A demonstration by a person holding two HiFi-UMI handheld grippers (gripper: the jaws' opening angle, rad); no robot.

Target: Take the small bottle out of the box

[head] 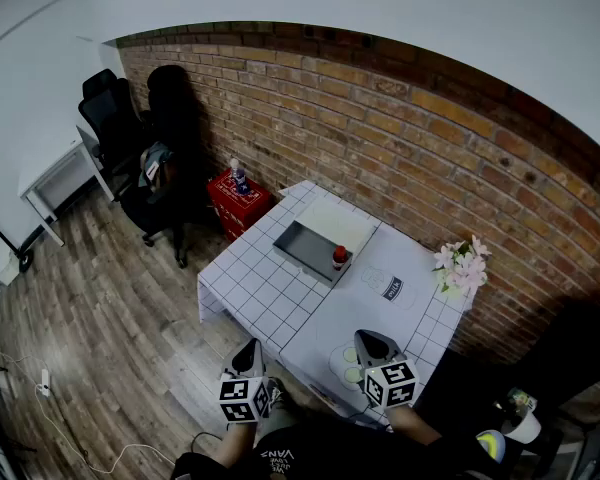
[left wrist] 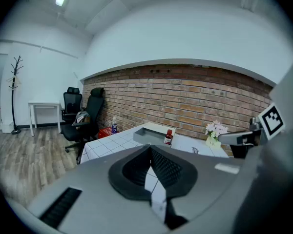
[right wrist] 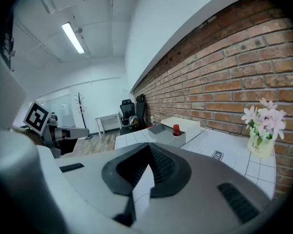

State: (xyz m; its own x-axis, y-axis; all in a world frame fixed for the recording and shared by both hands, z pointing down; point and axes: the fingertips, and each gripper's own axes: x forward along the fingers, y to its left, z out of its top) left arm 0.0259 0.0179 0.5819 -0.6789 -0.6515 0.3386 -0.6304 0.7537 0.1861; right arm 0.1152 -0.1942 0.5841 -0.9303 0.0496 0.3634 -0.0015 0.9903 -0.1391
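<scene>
A small bottle (head: 339,257) (red cap) stands in the box (head: 302,247) on a table (head: 260,293). Left gripper (head: 248,349) and right gripper (head: 366,340) hover over its near edge, jaws closed, empty.

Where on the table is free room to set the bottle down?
Bare: the gridded tabletop left of the box, and the mat between box and flowers, except one label. Crowded: the box with the small bottle.

"milk" label (head: 392,289) on table (head: 260,286)
</scene>
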